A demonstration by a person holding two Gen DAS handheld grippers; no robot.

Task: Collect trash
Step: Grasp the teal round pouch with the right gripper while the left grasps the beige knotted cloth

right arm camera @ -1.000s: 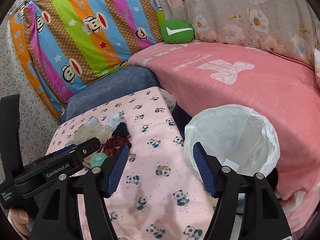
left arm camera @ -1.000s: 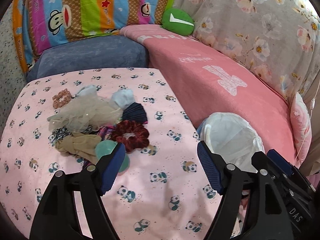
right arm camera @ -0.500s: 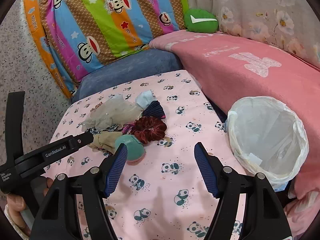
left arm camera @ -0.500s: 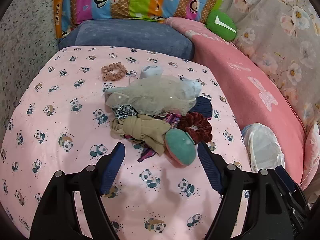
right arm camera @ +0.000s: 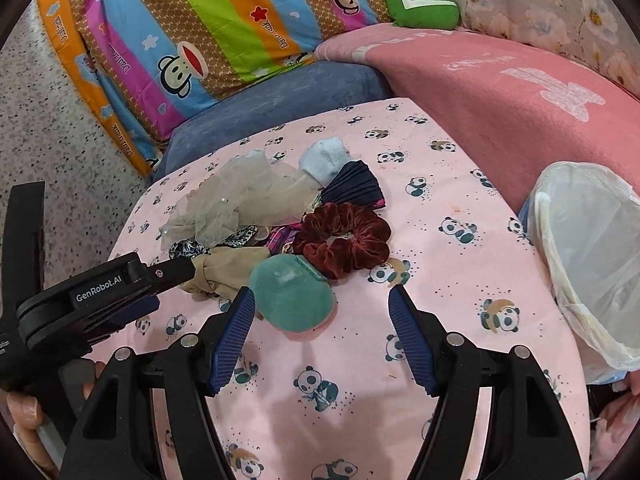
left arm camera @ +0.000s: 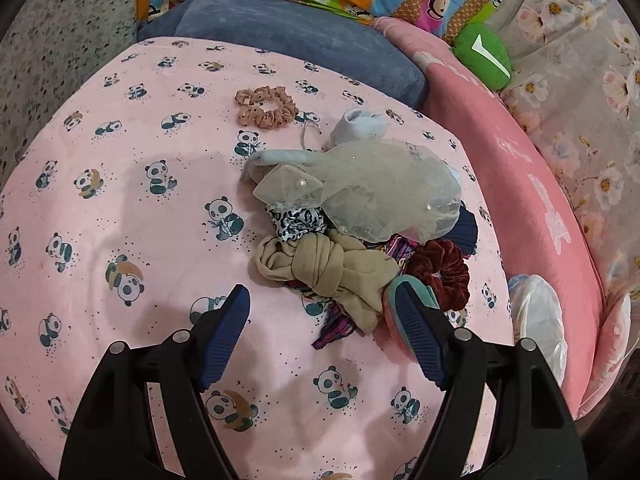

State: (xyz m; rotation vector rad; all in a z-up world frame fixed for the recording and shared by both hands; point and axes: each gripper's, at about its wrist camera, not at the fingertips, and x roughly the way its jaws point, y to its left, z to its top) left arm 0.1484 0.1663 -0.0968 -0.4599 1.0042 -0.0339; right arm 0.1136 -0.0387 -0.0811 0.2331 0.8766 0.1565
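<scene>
You're at the approach step, nothing picked up: left gripper (left arm camera: 324, 332) and right gripper (right arm camera: 322, 330) both released, jaws wide and empty, hovering over the near edge of the pile (left arm camera: 360, 216) on the panda cloth (left arm camera: 120, 200). The teal pad (right arm camera: 292, 296) lies just beyond your right gripper, touching the maroon scrunchie (right arm camera: 344, 236). Lined bin (right arm camera: 592, 264) sits right of the cloth. Next move likely needs you to drop onto one item, clench, carry it right to the bin

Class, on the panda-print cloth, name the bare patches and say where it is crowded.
Bare cloth lies on the pile's side away from the bin, and near the camera. A bare strip runs between the dark red scrunchie and the lined bin. The heap around the tulle is crowded.
</scene>
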